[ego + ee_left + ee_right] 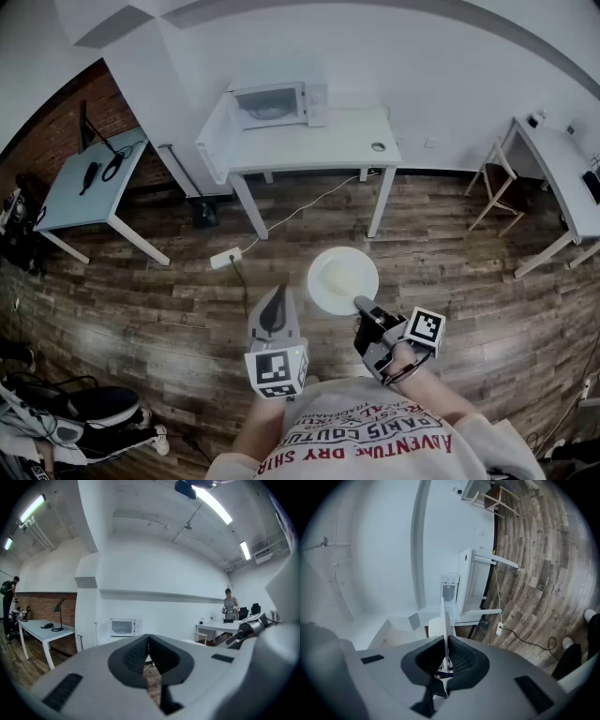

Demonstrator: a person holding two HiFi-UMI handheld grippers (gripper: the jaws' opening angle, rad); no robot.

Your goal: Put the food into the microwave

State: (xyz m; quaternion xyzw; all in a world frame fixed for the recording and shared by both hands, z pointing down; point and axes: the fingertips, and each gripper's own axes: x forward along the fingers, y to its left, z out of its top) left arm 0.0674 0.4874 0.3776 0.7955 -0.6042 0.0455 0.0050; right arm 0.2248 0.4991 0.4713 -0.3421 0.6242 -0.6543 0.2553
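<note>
Plate of food (343, 279) is up off the floor, out in front of the person and carried by its near rim; what lies on it shows only as a pale patch, too faint to name.

Over on the left, the left gripper (273, 309) is held out level with its jaws pressed together. In its own view nothing sits between them (148, 639), so that hand is spare.

Straight beyond it, on the left end of the white table (328, 148), stands the microwave (279, 103). Its door (214, 139) is swung open to the left, so the cavity looks clear to receive.

Moving right, the right gripper (362, 306) has its jaws nearly closed, clamped on the plate's rim. Its own view shows the plate edge-on (442, 616), running out from between the pads (446, 645) with the microwave (448, 590) beyond it.

So here's the geometry that counts: the plate reaches forward from the right jaws, and the microwave lies well apart from it, ahead and a little to the left across the wood floor (450, 244). My read is that this is the carrying stage. The right hand owns the load, and the approach has to close that gap and keep the plate level.
</note>
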